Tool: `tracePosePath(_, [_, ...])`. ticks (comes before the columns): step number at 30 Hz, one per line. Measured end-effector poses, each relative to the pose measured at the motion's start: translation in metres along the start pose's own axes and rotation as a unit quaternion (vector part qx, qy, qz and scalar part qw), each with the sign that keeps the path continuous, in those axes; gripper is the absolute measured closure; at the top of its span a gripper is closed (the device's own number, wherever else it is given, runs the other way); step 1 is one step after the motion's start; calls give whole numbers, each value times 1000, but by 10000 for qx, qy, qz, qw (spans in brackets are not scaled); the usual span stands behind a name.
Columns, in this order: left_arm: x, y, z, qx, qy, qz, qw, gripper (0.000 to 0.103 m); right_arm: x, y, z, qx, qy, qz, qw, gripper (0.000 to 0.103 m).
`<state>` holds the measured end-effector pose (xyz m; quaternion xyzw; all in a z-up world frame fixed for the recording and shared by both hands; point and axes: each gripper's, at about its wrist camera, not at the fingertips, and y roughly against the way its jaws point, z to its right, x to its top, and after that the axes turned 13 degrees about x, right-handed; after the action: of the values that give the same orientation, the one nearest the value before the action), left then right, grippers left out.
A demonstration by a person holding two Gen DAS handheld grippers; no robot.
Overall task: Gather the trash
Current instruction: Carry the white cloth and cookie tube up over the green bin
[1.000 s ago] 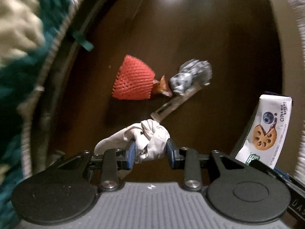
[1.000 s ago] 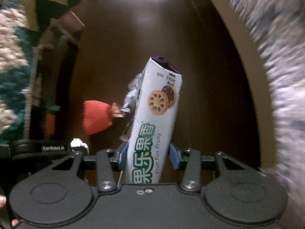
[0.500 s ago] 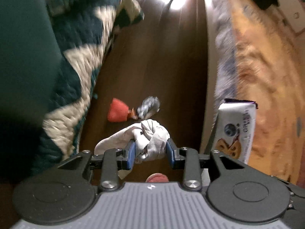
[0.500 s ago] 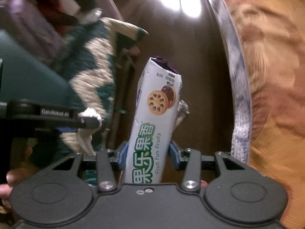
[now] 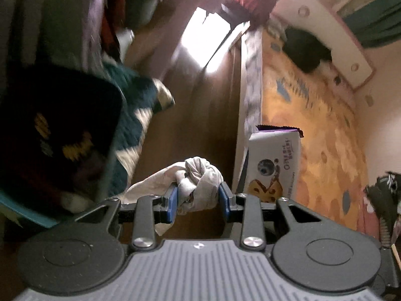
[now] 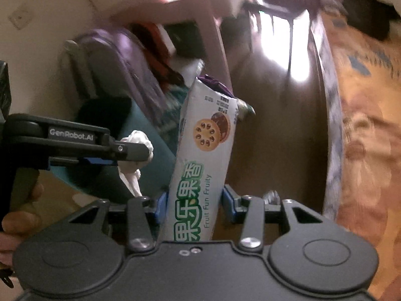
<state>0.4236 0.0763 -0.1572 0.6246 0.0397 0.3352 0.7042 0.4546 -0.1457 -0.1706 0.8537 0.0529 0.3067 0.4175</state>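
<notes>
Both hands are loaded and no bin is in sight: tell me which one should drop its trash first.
Probably left. The left gripper holds a loose crumpled tissue whose tail hangs free, while the right gripper pinches the cookie wrapper firmly.

The left tool is closed on a crumpled white tissue; its two blue pads press the wad from both sides, and a loose tail of it hangs out at the left; the right tool is closed on a long white biscuit wrapper, which stands up between the fingers and leans a little to the right; in the right wrist view the left tool is seen from the side, at the left and level, with the tissue at its tip; the person's left hand holds its handle at the left edge, fingers wrapped around it
</notes>
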Motion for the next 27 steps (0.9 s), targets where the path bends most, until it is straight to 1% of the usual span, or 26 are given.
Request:
tracePosePath(1, [6, 9, -8, 1, 23, 122, 9999, 70, 8, 2, -8, 36, 59, 42, 10000, 59])
tracePosePath(3, [18, 26, -24, 125, 110, 319, 9994, 70, 22, 3, -25, 101, 213, 108, 9997, 59])
tracePosePath(5, [29, 37, -42, 180, 246, 434, 9986, 70, 35, -1, -43, 141, 367, 127, 9991, 59])
tracePosePath(10, [49, 46, -89, 496, 435, 543, 9963, 70, 61, -31, -86, 284, 662, -6, 9974, 59])
tracePosePath(13, [56, 39, -117, 617, 595, 485, 9951, 70, 71, -60, -108, 380, 785, -163, 9961, 59])
tracePosePath(16, [60, 26, -140, 830, 703, 357, 9934, 70, 77, -91, -130, 408, 895, -350, 9945, 59])
tracePosePath(20, [64, 9, -170, 941, 836, 185, 9919, 70, 85, -134, -153, 320, 955, -598, 9931, 59])
tracePosePath(24, [66, -3, -184, 1047, 796, 116, 9913, 70, 84, -168, -170, 233, 1062, -772, 9911, 59])
tracePosePath(27, [67, -13, -192, 1153, 753, 33, 9905, 70, 79, -191, -173, 98, 1089, -1041, 9885, 59])
